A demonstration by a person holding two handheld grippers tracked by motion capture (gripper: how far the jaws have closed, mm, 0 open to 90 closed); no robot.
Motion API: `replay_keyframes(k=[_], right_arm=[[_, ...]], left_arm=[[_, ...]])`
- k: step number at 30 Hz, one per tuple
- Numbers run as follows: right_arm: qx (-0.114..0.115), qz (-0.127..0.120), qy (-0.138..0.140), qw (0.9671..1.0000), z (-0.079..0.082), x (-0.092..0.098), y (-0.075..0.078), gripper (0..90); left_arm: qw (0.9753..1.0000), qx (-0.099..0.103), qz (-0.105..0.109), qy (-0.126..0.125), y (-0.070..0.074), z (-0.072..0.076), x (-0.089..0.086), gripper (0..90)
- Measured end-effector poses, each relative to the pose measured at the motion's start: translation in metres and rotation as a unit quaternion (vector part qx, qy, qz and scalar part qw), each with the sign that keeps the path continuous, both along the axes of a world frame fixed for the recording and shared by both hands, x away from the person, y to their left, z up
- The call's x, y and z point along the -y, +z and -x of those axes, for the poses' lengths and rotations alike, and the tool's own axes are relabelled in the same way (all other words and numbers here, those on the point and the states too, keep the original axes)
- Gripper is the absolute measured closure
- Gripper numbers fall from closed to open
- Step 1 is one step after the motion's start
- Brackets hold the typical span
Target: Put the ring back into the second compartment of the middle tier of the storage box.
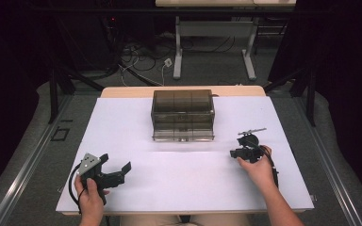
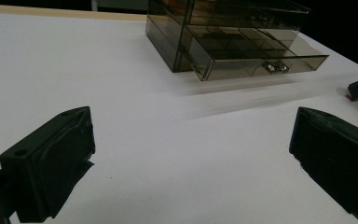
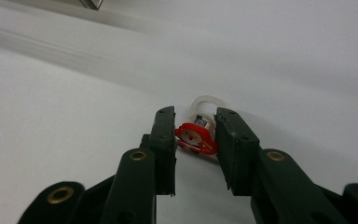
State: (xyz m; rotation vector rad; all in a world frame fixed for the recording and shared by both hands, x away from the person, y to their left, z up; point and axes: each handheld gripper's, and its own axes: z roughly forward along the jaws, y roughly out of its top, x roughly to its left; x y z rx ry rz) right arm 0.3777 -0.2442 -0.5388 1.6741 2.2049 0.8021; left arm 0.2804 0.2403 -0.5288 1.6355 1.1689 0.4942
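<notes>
Right gripper view is giving us the clearest look: our right gripper [image 3: 195,130] is sitting low over the white table [image 3: 65,107] w/ its 2 black jaws narrowed around a small red Santa charm [image 3: 196,139]. Both jaws are sitting just beside the charm; the right one looks to be touching it, but we can't tell whether the left one is, so we can't say if it's actually pinched yet. A pale clear ring [image 3: 205,102] is poking up behind the charm, attached to it as far as we're seeing. Charm is lying on the table surface, between the jaws near their tips.

High view is showing us holding the right gripper [image 1: 239,149] at the table's right side, right hand [image 1: 259,169] behind it, well apart from the smoky clear drawer box [image 1: 183,114] standing at center rear. Charm itself is too small to make out there.

Left gripper [image 1: 118,168] is resting at the near-left part of the table [image 1: 136,136], left hand [image 1: 90,197] wrapped around its handle, jaws spread wide w/ nothing between them. Left gripper view is confirming that: 2 jaws far apart at the frame's edges, bare white table [image 2: 121,93] between, and the drawer box [image 2: 233,37] beyond, its bottom drawer [image 2: 256,58] pulled partway out.
</notes>
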Motion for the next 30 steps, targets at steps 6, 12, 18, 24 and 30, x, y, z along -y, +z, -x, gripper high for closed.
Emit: replay_keyframes(k=[6, 12, 18, 24, 30], right_arm=[[0.007, -0.008, -0.001, 0.9999, 0.0008, -0.0003, 0.0007, 69.2], [0.027, -0.016, 0.001, 0.9995, 0.0013, 0.0000, 0.0022, 69.1], [0.040, -0.026, -0.001, 0.9989, 0.0022, -0.0009, 0.0036, 68.9], [0.057, -0.029, 0.000, 0.9979, 0.0028, 0.0002, 0.0057, 68.8], [0.081, -0.034, 0.000, 0.9961, 0.0045, 0.0004, 0.0087, 68.7]], left_arm=[[1.0000, 0.000, 0.000, -0.001, -0.0002, -0.0002, 0.0002, 0.3], [1.0000, -0.001, 0.001, -0.001, -0.0005, -0.0005, 0.0002, 0.3], [1.0000, -0.001, 0.001, -0.001, -0.0007, -0.0007, 0.0004, 0.3], [1.0000, -0.002, 0.003, -0.001, -0.0011, -0.0010, 0.0007, 0.3], [1.0000, -0.003, 0.004, 0.000, -0.0014, -0.0013, 0.0008, 0.3]])
